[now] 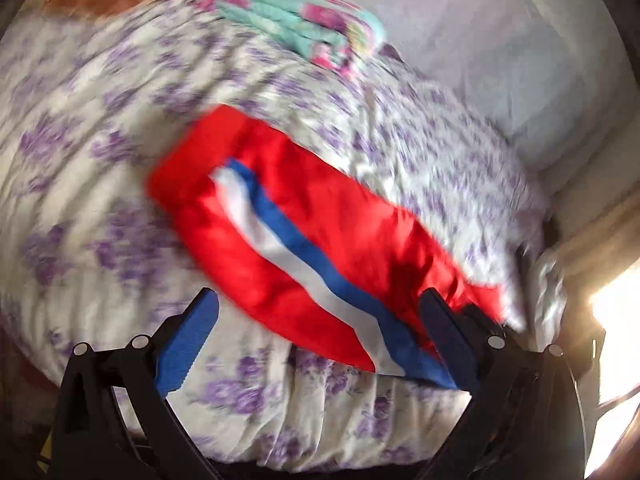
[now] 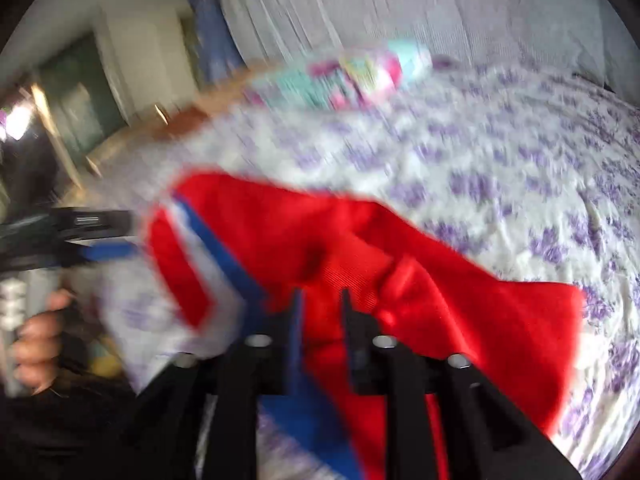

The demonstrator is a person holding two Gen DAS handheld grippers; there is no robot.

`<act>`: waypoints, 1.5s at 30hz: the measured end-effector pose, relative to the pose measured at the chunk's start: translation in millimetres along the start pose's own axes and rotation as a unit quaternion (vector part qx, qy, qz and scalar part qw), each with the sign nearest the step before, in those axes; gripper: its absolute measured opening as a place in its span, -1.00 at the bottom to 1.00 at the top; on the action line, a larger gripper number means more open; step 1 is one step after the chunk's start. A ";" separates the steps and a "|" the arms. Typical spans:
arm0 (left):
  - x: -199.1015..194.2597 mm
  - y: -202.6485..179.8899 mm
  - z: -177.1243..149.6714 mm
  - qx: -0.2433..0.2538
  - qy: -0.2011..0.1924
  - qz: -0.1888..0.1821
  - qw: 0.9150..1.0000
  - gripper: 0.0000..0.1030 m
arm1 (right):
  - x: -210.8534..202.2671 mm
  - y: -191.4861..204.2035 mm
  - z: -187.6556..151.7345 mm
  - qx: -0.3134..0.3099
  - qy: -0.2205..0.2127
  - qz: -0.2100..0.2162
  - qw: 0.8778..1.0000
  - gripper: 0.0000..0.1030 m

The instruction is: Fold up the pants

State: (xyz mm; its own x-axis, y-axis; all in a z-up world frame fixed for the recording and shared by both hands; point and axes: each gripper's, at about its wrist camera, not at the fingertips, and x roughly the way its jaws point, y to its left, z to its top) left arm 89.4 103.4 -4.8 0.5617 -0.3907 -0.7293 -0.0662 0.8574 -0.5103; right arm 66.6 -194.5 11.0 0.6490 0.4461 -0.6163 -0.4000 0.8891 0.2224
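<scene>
The red pants (image 1: 320, 216) with a white and blue side stripe lie slantwise on the floral bedspread (image 1: 100, 140), waistband toward the upper left. My left gripper (image 1: 316, 304) is open and empty, its blue-padded fingers (image 1: 188, 344) spread just short of the pants' near edge. In the right wrist view the pants (image 2: 460, 280) are bunched, and my right gripper (image 2: 320, 300) is shut on a fold of the red cloth. My left gripper (image 2: 96, 240) also shows there at the far left, held by a hand. Both views are blurred by motion.
A folded teal and pink blanket (image 1: 296, 16) lies at the far side of the bed, also in the right wrist view (image 2: 352, 72). A pale pillow (image 1: 520, 60) sits at the upper right. The bed's edge drops off at the right (image 1: 552, 280).
</scene>
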 end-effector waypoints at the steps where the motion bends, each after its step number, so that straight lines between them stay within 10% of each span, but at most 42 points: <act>1: -4.8 14.9 6.0 -0.034 0.002 -0.010 0.999 0.90 | -21.7 -0.7 -4.2 0.006 -0.035 -0.003 0.999 -0.03; 9: 40.8 74.9 20.2 -0.190 0.029 -0.033 0.981 0.90 | -57.3 -17.0 -34.8 0.054 -0.077 0.010 0.995 0.01; 19: 62.4 62.0 41.9 -0.181 -0.033 -0.075 0.980 0.85 | -57.6 -35.6 -59.5 0.093 -0.076 0.018 0.993 0.01; 20: 62.8 65.1 40.6 -0.183 -0.043 -0.082 0.979 0.78 | -58.1 -36.1 -61.4 0.096 -0.077 0.020 0.992 0.01; 24: 63.7 71.5 37.2 -0.181 -0.040 -0.110 0.976 -0.77 | -59.7 -39.6 -65.9 0.096 -0.079 0.015 0.992 0.01; 30: 44.6 38.3 30.5 -0.110 -0.078 -0.078 0.988 -0.80 | -67.7 -64.5 -72.6 0.126 -0.093 -0.016 0.987 0.01; 34: 16.6 -48.2 22.3 0.049 -0.121 -0.026 0.991 -0.81 | -78.8 -83.7 -77.7 0.156 -0.107 -0.030 0.982 0.01; 37: 13.1 -137.5 -2.6 0.204 -0.123 0.011 0.971 -0.81 | -96.8 -96.6 -78.9 0.166 -0.131 -0.052 0.976 0.01; 42: 74.4 -244.9 -109.5 0.445 -0.051 0.065 0.892 -0.76 | -118.9 -121.2 -86.2 0.191 -0.145 -0.087 0.967 0.01; 45: 115.9 -250.0 -152.7 0.495 0.016 0.063 0.866 -0.59 | -121.5 -132.3 -91.4 0.200 -0.135 -0.086 0.967 0.08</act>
State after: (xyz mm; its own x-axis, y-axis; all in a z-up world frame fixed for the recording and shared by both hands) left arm 45.2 -207.5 -31.4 0.5773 -0.2687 -0.7711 0.6237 0.7546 0.2039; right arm -18.4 -375.7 -12.6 0.8505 0.2506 -0.4624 -0.0238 0.8966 0.4421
